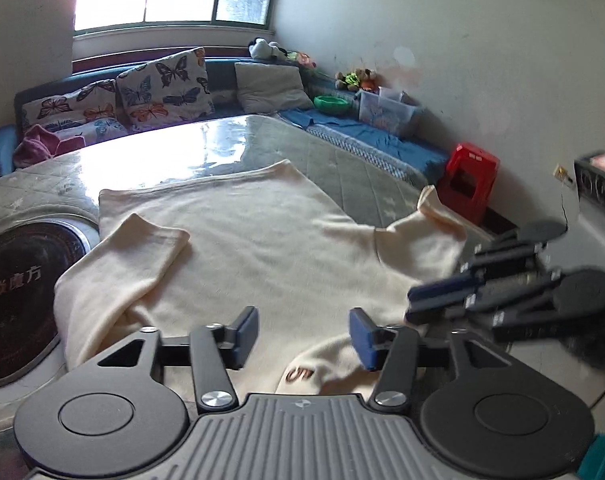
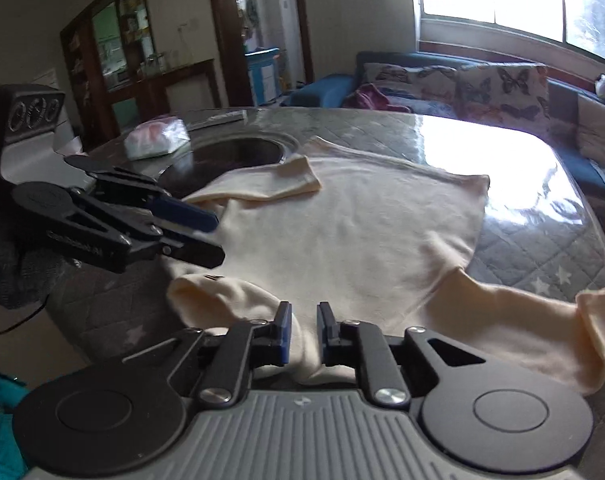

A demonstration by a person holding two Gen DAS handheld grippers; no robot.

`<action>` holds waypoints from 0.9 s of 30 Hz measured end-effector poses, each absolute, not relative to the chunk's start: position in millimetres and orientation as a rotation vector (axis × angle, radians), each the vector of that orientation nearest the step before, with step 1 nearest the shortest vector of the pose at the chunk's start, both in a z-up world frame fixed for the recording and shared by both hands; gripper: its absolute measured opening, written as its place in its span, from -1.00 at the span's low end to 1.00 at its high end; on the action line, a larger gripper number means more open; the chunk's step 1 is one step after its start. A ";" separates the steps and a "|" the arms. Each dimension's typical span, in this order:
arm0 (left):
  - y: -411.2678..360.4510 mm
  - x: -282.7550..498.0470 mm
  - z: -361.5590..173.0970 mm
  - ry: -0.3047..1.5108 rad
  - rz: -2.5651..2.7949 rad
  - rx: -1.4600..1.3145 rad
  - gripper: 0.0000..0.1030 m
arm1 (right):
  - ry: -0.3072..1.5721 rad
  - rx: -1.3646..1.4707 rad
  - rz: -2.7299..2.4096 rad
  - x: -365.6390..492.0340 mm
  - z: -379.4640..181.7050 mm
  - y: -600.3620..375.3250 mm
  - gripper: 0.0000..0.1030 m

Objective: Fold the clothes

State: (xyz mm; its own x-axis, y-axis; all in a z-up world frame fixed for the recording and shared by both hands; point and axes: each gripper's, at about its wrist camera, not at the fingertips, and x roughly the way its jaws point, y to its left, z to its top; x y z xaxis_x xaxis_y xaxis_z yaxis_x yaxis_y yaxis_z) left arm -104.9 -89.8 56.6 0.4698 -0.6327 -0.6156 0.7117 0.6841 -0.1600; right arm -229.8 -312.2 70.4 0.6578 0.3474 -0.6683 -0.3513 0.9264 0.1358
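A cream long-sleeved top (image 1: 238,232) lies spread on the round table, collar toward me; it also shows in the right wrist view (image 2: 350,232). One sleeve (image 1: 142,248) is folded in over the body. The other sleeve (image 2: 542,320) hangs off the table's near edge. My left gripper (image 1: 304,334) is open above the collar (image 1: 314,364), holding nothing. My right gripper (image 2: 304,330) has its jaws close together with a fold of the top's shoulder cloth between them; it also shows in the left wrist view (image 1: 430,300).
The table (image 2: 534,240) has a grey quilted cover under glossy plastic and a dark round hotplate (image 1: 18,280). A tissue pack (image 2: 156,136) lies at its far side. A blue sofa with butterfly cushions (image 1: 162,84) and a red stool (image 1: 468,180) stand beyond.
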 end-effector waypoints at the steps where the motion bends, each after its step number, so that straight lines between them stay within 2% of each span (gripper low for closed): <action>1: -94.3 -102.7 55.3 0.700 -0.819 0.112 0.40 | 0.762 0.005 0.382 -228.5 66.7 -313.9 -0.53; 2: -98.9 -100.5 53.9 0.701 -0.812 0.098 0.56 | 0.761 0.017 0.371 -229.0 64.9 -316.9 -0.53; 3: -103.5 -99.7 51.2 0.698 -0.802 0.093 0.61 | 0.756 0.031 0.362 -230.9 64.5 -320.7 -0.52; 5: -111.2 -98.5 45.3 0.704 -0.804 0.084 0.71 | 0.726 0.050 0.309 -234.8 68.1 -334.4 -0.36; 6: -115.1 -97.9 42.4 0.707 -0.806 0.080 0.72 | 0.710 0.055 0.280 -236.1 70.0 -340.8 -0.26; 15: -143.5 -106.8 18.8 0.757 -0.851 0.101 0.75 | 0.684 0.135 0.006 -210.7 46.6 -419.7 -0.16; 22: -143.6 -112.7 14.0 0.760 -0.849 0.117 0.84 | 0.670 0.106 -0.149 -202.1 32.1 -452.7 0.02; 27: -144.1 -112.6 12.8 0.758 -0.852 0.117 0.92 | 0.667 0.127 -0.280 -210.0 28.0 -479.0 0.04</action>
State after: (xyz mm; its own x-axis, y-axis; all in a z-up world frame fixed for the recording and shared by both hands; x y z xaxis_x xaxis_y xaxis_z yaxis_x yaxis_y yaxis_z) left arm -112.6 -144.1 12.8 0.4183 -0.6377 -0.6468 0.7169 0.6691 -0.1960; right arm -210.0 -479.0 28.0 0.7495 -0.2154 -0.6260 0.2963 0.9547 0.0262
